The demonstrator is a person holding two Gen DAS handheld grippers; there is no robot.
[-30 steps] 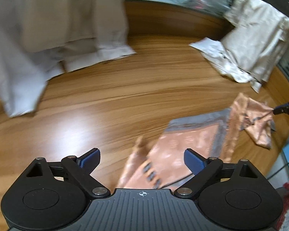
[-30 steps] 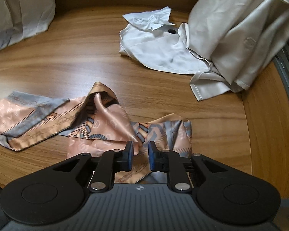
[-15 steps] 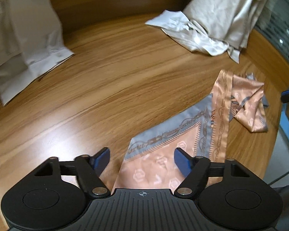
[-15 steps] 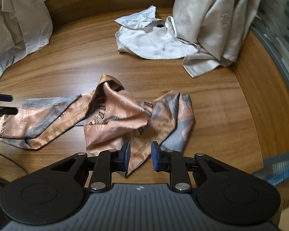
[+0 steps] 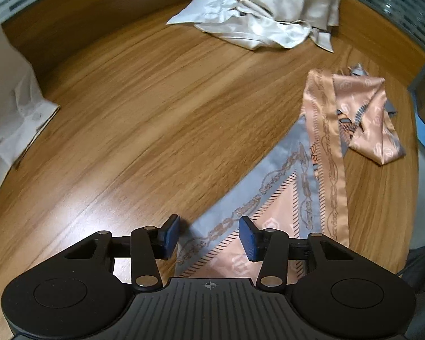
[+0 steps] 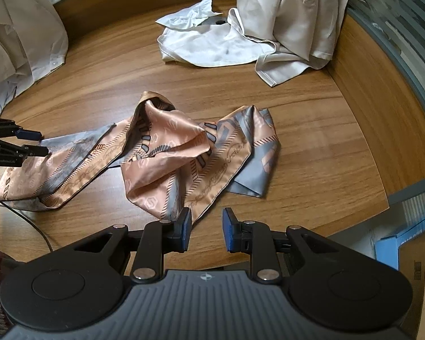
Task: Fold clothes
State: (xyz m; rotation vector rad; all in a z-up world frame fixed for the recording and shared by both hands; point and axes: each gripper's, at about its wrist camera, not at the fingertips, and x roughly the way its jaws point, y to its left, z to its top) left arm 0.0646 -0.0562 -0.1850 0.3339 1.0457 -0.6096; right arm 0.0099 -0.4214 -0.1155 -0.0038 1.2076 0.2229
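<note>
A peach and grey patterned silk scarf (image 6: 167,153) lies crumpled across the wooden table (image 6: 311,147). Its flatter left end (image 5: 283,187) stretches toward my left gripper (image 5: 209,236), which is open, with a scarf corner lying on the table between its blue pads. The right wrist view shows that same left gripper (image 6: 38,142) low over the scarf's left end. My right gripper (image 6: 206,231) is open near the table's front edge, with nothing between its fingers. The scarf's bunched near edge lies just ahead of its left fingertip (image 6: 185,226).
Cream satin garments (image 6: 283,22) are heaped at the back right, with a white crumpled piece (image 6: 192,17) beside them. A white shirt (image 6: 22,36) hangs over the back left. A black cable (image 6: 34,223) crosses the front left corner. A blue box (image 6: 402,243) stands beyond the right edge.
The left gripper has swung down over the scarf's left end and its jaws have narrowed. The right gripper has pulled back from the bunched scarf and its jaws have widened.
</note>
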